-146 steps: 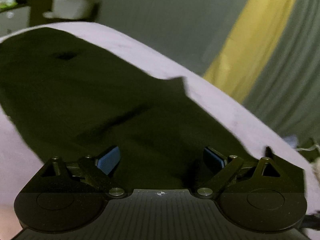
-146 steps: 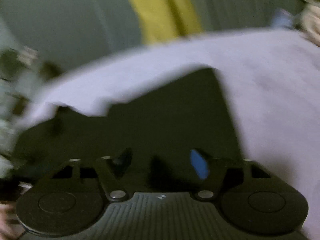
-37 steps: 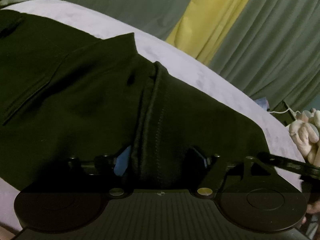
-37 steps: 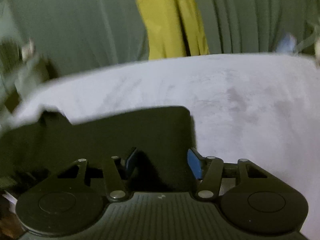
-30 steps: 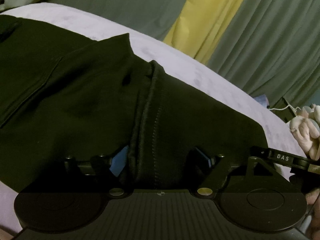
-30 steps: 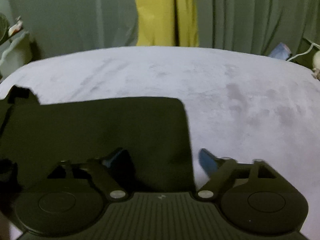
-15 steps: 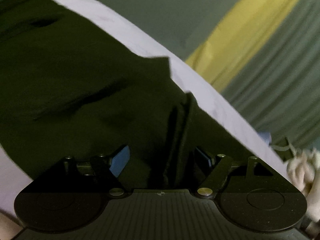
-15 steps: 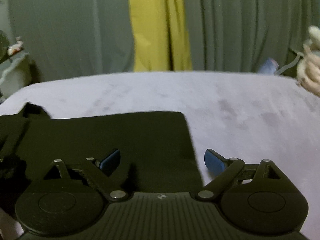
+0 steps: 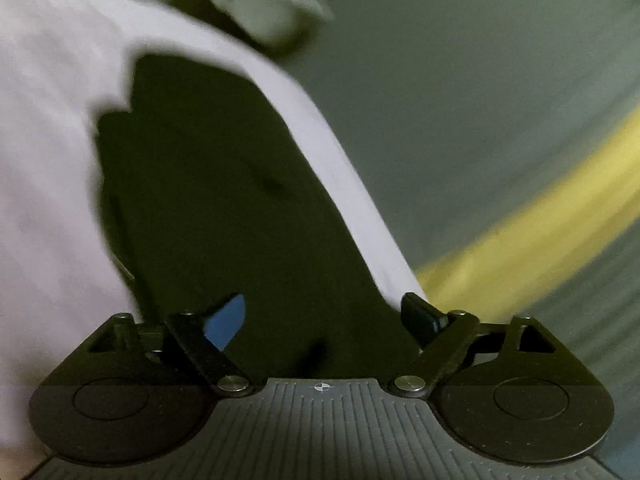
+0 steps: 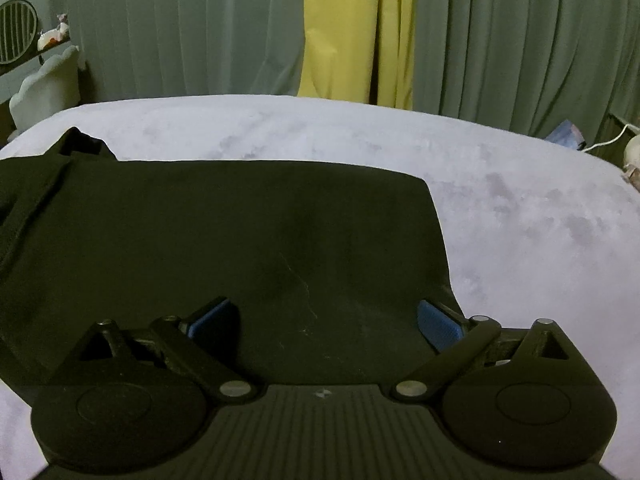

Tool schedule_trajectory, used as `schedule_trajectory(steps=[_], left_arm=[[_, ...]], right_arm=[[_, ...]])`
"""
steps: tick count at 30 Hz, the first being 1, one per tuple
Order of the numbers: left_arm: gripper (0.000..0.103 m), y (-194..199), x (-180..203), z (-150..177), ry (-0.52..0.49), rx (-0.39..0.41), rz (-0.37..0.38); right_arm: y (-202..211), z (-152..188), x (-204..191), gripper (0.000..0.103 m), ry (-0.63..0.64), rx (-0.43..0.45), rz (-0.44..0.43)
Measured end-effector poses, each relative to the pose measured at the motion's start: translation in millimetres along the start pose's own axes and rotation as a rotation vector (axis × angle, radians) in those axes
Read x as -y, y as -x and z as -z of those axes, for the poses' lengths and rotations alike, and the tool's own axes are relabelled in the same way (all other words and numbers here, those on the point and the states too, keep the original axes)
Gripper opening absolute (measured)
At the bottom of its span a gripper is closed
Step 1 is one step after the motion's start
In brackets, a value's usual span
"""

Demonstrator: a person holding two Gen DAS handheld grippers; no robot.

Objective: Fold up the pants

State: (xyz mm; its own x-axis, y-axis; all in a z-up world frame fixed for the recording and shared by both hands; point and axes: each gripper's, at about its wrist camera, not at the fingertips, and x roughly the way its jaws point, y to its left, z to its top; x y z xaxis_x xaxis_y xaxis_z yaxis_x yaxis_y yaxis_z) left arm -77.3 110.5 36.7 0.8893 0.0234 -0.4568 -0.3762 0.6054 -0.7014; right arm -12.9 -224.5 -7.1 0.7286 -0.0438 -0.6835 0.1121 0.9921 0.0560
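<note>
Dark pants [image 10: 224, 248] lie spread flat on a pale lavender bed cover [image 10: 520, 208], with both handheld grippers poised low above the cloth. At far left of the right wrist view, a thicker seamed band of the garment bunches near the cover's edge, and a white scalloped chair [image 10: 48, 84] stands beyond it. The right gripper [image 10: 326, 320] is level and points straight toward the green curtains [image 10: 520, 40] and the yellow curtain [image 10: 352, 32] between them; its blue-padded jaws are spread wide, holding nothing, over the garment's straight right-hand edge. The left wrist view is blurred and sharply tilted: the left gripper [image 9: 324, 314] is rolled so that the bed slopes steeply, its jaws likewise wide apart and empty above the dark cloth [image 9: 224, 208]. Whether either gripper's fingers touch the fabric cannot be told.
</note>
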Motion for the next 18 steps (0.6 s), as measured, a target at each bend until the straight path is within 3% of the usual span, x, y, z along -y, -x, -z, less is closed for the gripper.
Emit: schedule_trajectory(steps=[3,6,12,14,18], left_arm=[[0.092,9.2,-32.9,-22.2,0.076,0.072,-0.069],[0.092,6.2,-60.3,-33.2,0.203,0.082,-0.086],[0.095,-8.5,-108.1,-37.3,0.484,0.048,0.028],[0.095,-12.8,-116.1,-40.5,0.528,0.051,0.068],[0.092,-16.3,-120.0,-42.0,0.551,0.064,0.063]], right_arm=[[-3.0,0.2,0.3,0.099,-0.01,0.006,0.002],[-4.6,2.1,1.9,0.099,-0.022,0.017,0.0],[-7.8,3.1,4.1,0.099,-0.044,0.036,-0.006],[-8.4,2.4,5.2,0.099,-0.052,0.038,-0.012],[-8.9,1.6,5.4,0.099,-0.055,0.041,-0.012]])
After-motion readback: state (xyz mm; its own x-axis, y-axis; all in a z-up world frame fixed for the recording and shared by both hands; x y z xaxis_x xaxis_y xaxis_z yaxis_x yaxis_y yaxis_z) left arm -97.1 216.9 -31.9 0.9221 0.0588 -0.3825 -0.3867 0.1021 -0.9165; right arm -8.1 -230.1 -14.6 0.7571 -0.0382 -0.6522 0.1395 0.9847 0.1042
